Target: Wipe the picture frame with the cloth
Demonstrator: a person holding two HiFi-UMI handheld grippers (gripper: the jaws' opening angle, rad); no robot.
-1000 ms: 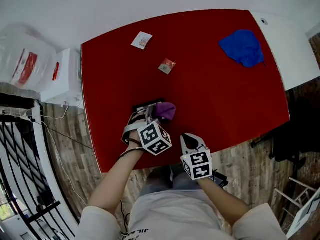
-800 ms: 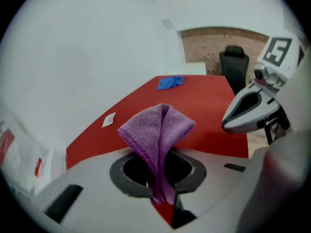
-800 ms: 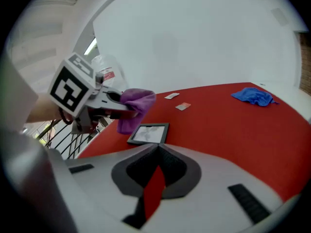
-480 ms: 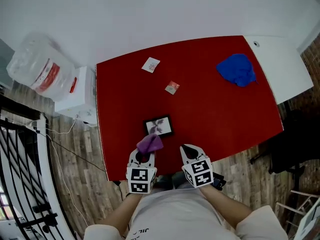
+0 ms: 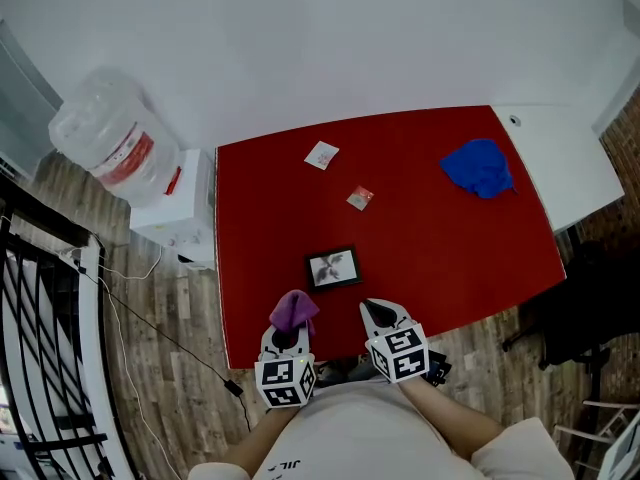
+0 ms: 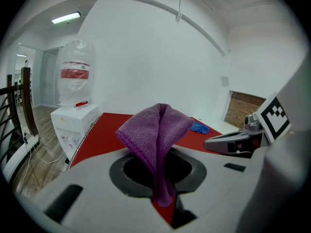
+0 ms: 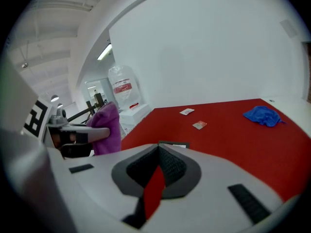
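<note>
Red table: your left gripper, clamping purple cloth, has pulled off the black picture frame (wipe probably done); right gripper closed, empty.

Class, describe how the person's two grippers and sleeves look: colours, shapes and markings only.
Both the left gripper and the right gripper are light grey, with pointed jaws and dark ribbed pads. Each carries a white cube printed with black square markers. The person wears short white sleeves.
</note>
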